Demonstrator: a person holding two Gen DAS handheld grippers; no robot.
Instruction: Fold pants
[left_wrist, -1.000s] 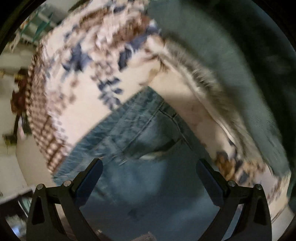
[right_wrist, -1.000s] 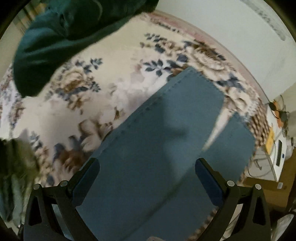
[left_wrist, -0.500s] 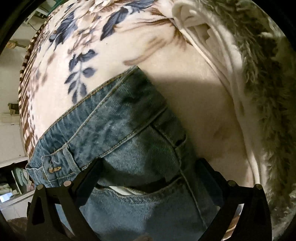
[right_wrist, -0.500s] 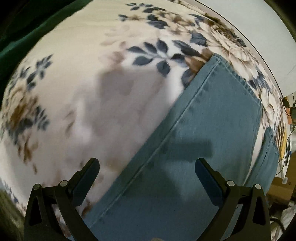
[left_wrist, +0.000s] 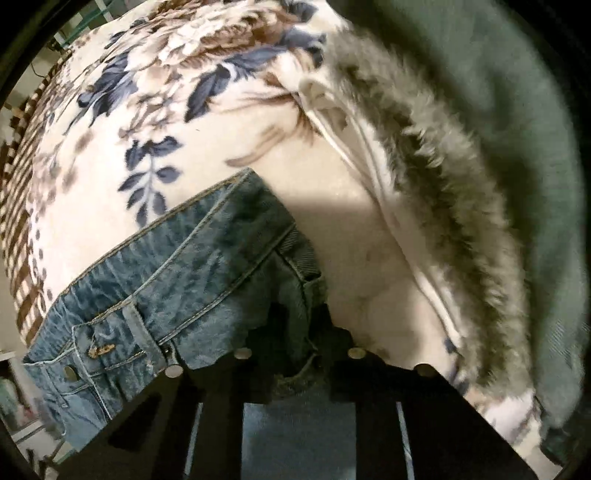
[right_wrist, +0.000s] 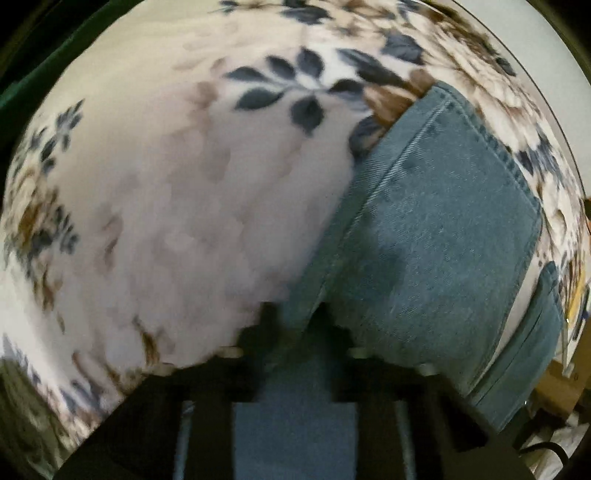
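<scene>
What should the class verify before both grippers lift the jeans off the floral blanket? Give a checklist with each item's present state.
1. Left gripper shut on the jeans at the waistband corner: ok.
2. Right gripper shut on the leg's side seam: ok.
3. Both layers pinched: cannot tell.
4. Fur-trimmed coat apart from the jeans: ok.
5. Floral blanket not caught in either grip: cannot tell.

The pants (left_wrist: 192, 280) are of matt blue denim with a rough woven weave and tan stitching, the flowered blanket (left_wrist: 155, 122) under them looks like soft fleecy cloth, and the trim (left_wrist: 436, 177) to the right of the left gripper (left_wrist: 295, 328) is shaggy grey fur.
</scene>
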